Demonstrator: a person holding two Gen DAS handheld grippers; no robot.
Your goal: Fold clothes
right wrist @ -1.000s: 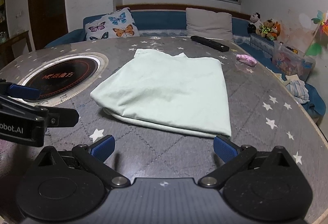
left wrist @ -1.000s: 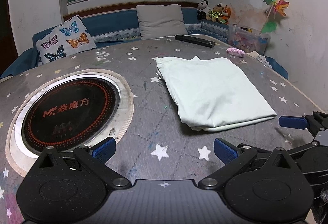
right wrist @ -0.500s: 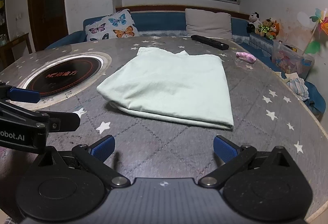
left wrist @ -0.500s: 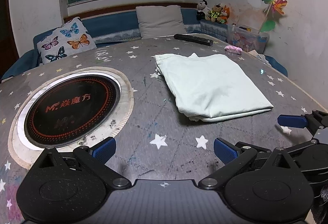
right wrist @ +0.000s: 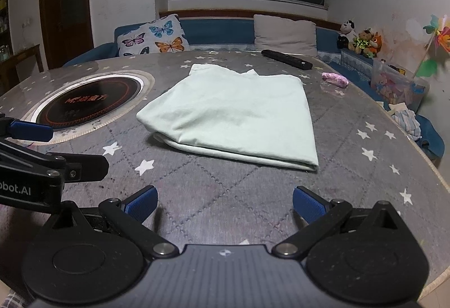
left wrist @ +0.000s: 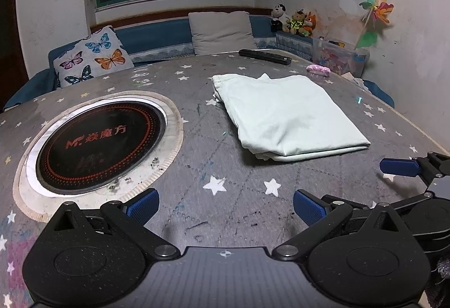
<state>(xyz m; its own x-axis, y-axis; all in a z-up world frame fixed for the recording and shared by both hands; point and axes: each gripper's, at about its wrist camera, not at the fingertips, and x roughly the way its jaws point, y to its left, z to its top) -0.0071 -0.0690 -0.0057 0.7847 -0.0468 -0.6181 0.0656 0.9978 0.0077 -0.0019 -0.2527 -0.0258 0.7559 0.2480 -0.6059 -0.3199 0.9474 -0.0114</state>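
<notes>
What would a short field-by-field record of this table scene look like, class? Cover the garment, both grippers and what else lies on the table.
garment: pale green cloth, folded flat, on the table
left gripper: open, holding nothing
right gripper: open, short of the cloth's near edge
hotplate: round, set into the table, left of the cloth
remote: beyond the cloth
pink object: far right of the cloth

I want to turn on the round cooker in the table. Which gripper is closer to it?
Left. The left gripper hangs just beside the cooker; the right gripper sits farther over, facing the folded cloth.
</notes>
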